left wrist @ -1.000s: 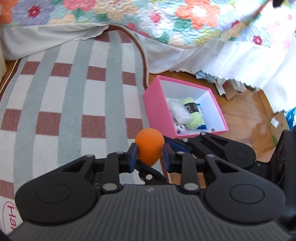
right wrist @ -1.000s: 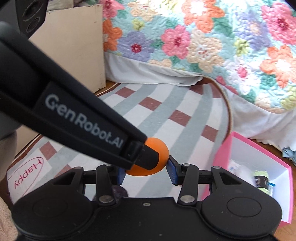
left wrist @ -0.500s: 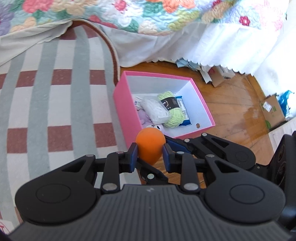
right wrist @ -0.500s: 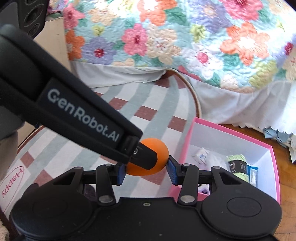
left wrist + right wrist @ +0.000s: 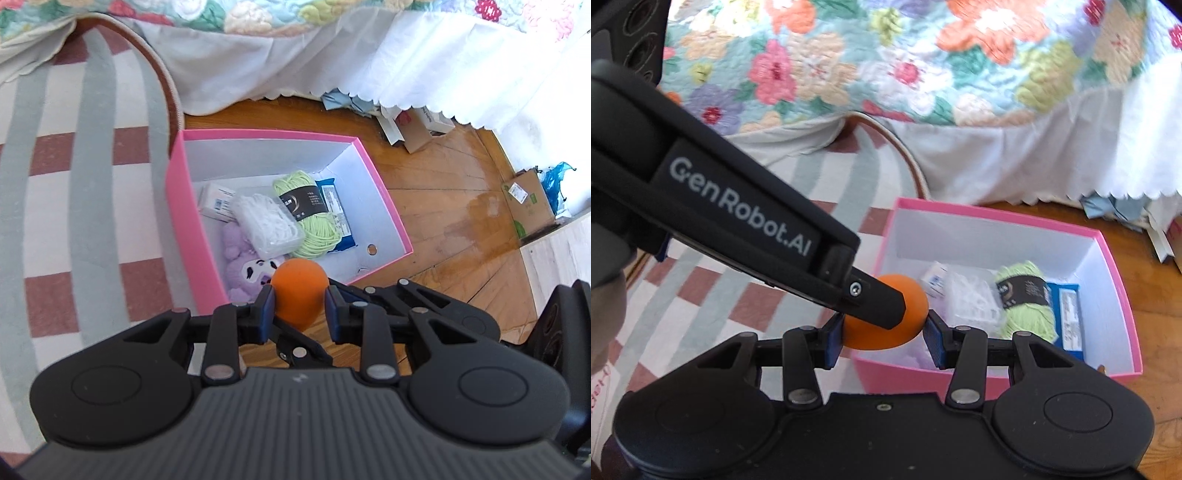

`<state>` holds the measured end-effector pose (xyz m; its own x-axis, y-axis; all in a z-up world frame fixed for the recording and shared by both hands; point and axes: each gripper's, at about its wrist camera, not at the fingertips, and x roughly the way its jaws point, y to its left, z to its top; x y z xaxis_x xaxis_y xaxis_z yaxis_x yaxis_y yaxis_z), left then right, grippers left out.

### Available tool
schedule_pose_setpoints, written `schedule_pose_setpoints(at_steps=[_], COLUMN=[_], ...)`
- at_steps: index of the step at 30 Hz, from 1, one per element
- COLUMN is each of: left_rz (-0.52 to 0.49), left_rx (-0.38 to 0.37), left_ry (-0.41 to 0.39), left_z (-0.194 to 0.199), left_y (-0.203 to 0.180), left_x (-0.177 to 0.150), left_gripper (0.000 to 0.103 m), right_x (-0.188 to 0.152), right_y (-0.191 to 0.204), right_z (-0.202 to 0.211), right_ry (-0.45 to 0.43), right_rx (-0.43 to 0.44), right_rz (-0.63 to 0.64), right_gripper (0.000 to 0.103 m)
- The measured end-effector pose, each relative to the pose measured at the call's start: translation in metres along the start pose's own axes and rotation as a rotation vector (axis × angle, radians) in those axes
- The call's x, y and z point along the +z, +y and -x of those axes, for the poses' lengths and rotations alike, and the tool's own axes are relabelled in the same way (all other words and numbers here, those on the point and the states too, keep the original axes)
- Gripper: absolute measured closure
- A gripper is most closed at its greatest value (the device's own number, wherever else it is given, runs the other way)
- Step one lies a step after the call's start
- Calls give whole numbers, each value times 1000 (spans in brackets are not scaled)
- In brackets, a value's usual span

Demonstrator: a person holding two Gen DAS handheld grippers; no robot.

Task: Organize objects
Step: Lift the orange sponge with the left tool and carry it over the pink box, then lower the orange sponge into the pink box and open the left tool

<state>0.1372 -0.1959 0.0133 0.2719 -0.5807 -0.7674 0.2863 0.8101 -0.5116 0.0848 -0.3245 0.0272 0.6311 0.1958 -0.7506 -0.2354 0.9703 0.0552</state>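
An orange ball [image 5: 300,291] is pinched between the blue pads of both grippers at once. My left gripper [image 5: 298,314] is shut on it, and my right gripper [image 5: 882,334] is shut on the same ball [image 5: 908,325] from another side. The ball hangs over the near edge of an open pink box [image 5: 384,199], which also shows in the right wrist view [image 5: 1115,266]. In the box lie green yarn [image 5: 314,218], a clear case of white pieces [image 5: 267,225], a purple plush [image 5: 236,258], a blue packet [image 5: 338,214] and a small white carton [image 5: 216,203].
The box stands on wood floor [image 5: 450,206] beside a striped rug [image 5: 85,184]. A bed with a floral quilt [image 5: 886,66] and white skirt [image 5: 295,59] rises behind. Cardboard scraps [image 5: 410,125] and a carton [image 5: 528,199] lie at the right.
Both grippers have carried the ball from over the rug to the right, up to the near edge of the pink box. The grip on the ball is unchanged.
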Motion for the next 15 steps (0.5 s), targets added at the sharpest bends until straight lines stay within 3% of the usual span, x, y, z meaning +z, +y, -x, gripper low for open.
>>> schedule_pose_setpoints(at_steps=[9,12,15], left_rz=[78,93,84], left_rx=[-65,-5,40], left_ry=[-1,-62,-101], left_z=[-37,-34,-26], left_y=[15,21,23], left_x=[13,16,18], left_gripper=[77,78,78], right_x=[-3,-10,-17], right_y=[-27,-32,-40], right_z=[-25,-38,-44], right_ry=[50,67,43], right_rx=[-35,-33,-47], right_rz=[-49,26,-8], right_gripper=[52,52,51])
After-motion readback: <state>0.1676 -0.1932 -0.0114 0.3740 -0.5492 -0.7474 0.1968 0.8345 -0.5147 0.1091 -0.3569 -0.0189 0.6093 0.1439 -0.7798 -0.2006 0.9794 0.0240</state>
